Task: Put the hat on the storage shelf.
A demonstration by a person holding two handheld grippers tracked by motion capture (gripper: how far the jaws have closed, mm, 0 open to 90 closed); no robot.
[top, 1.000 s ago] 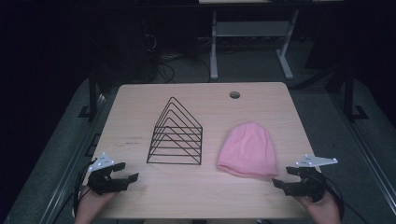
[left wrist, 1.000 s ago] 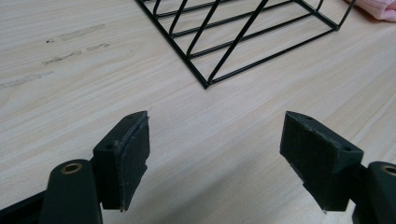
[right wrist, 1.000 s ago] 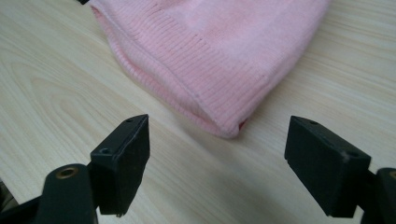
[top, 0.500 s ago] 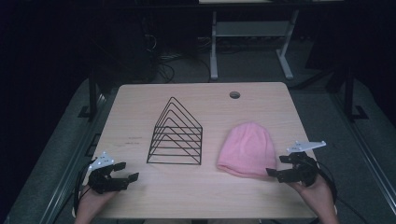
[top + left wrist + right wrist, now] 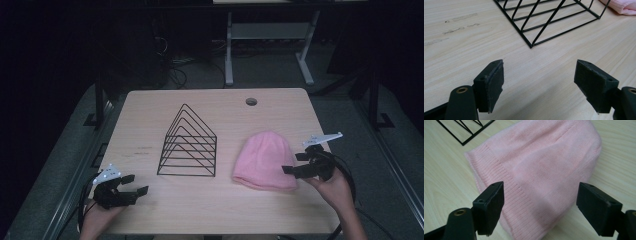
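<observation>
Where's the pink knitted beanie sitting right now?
In the high view the pink knitted beanie lies flat on the right half of the wooden table, just right of the black wire rack, with the open right gripper at its right edge.

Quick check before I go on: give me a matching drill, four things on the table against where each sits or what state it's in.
Things:
1. pink hat
2. wire rack
3. left gripper
4. right gripper

Places or states:
A. open, at the table's near left corner
B. mid-table, left of the hat
C. open, at the hat's right edge
D. flat on the table, right of the rack

Pairs: 1-D, 2-B, 3-A, 4-C
</observation>
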